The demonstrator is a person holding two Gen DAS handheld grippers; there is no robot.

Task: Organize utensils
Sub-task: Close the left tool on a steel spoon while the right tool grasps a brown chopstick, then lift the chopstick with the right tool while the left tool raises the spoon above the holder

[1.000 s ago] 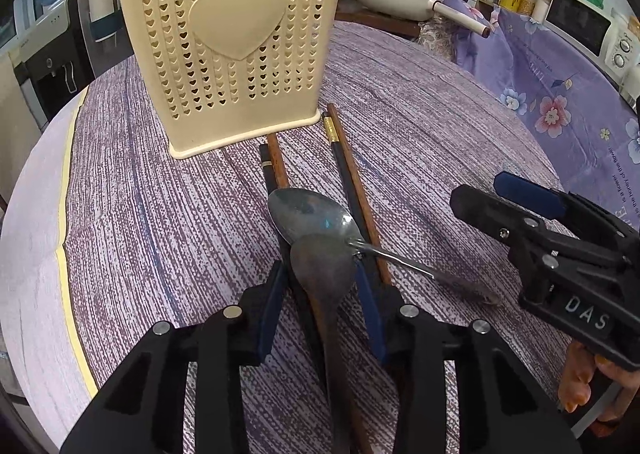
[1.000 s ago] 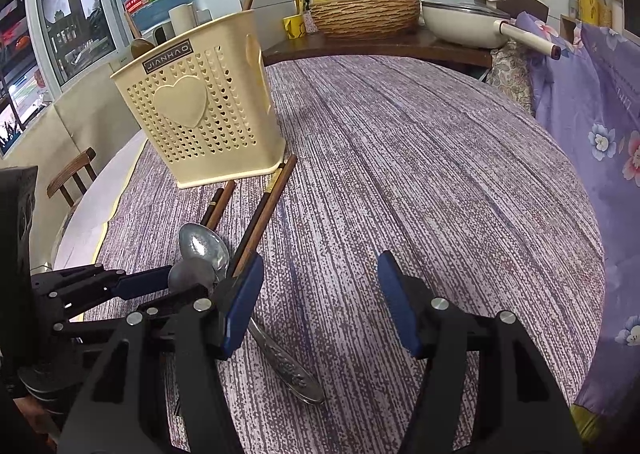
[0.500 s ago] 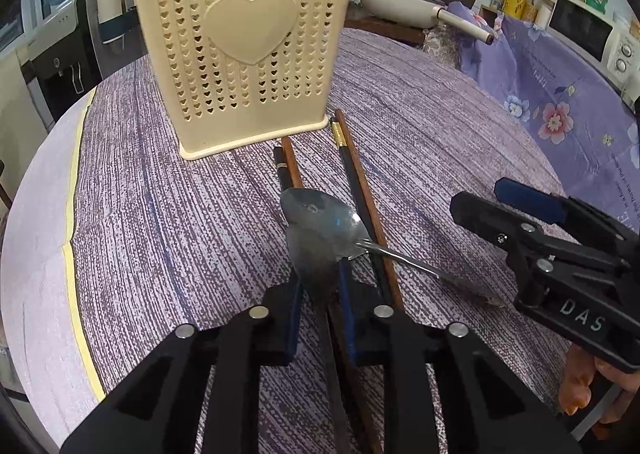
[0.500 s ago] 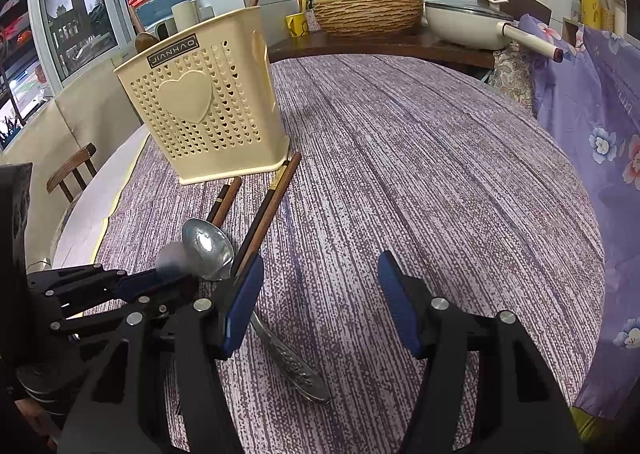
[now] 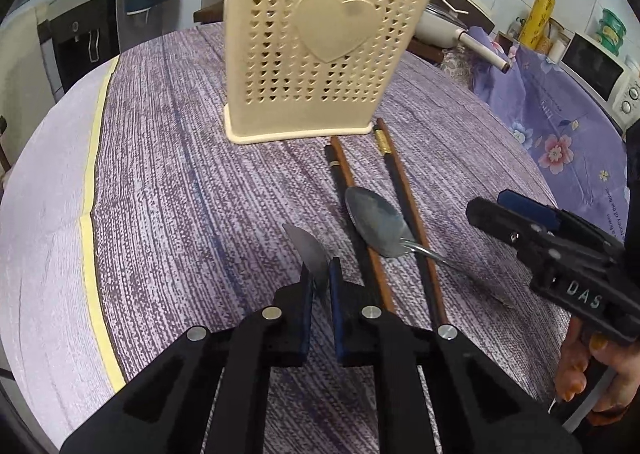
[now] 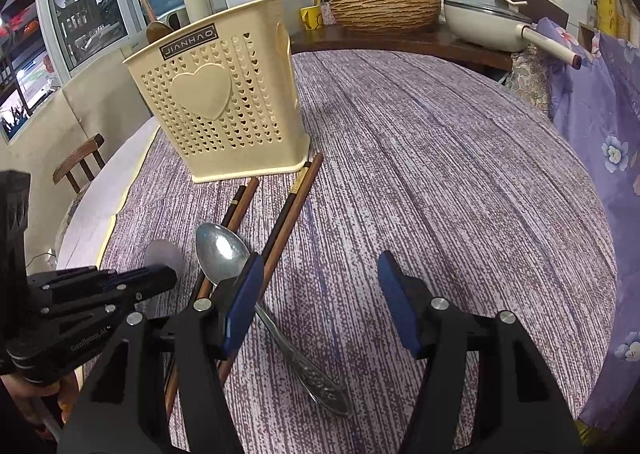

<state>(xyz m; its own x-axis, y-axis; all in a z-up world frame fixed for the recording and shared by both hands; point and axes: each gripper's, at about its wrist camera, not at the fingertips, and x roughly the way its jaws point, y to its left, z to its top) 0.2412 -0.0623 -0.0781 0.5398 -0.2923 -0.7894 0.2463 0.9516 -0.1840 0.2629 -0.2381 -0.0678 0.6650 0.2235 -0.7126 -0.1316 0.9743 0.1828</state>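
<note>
1. The left hand-held gripper (image 5: 320,286) is clamped on a metal spoon (image 5: 308,254), lifted off the desk (image 5: 180,181), its bowl turned edge-on and pointing toward 11 o'clock.
2. The right hand-held gripper (image 6: 320,294) hangs with jaws wide apart, holding nothing.
3. A second spoon (image 6: 224,254) lies across the chopsticks (image 6: 288,213), bowl toward 11 o'clock, handle toward 5.
4. The chopsticks' long axes run toward the cream holder (image 6: 224,93), standing upright at 12 o'clock.

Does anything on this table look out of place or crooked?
Yes. The steel spoon lies crosswise over the dark wooden chopsticks in front of the cream perforated plastic holder, not inside it. The left gripper holds a second spoon turned on edge.
</note>
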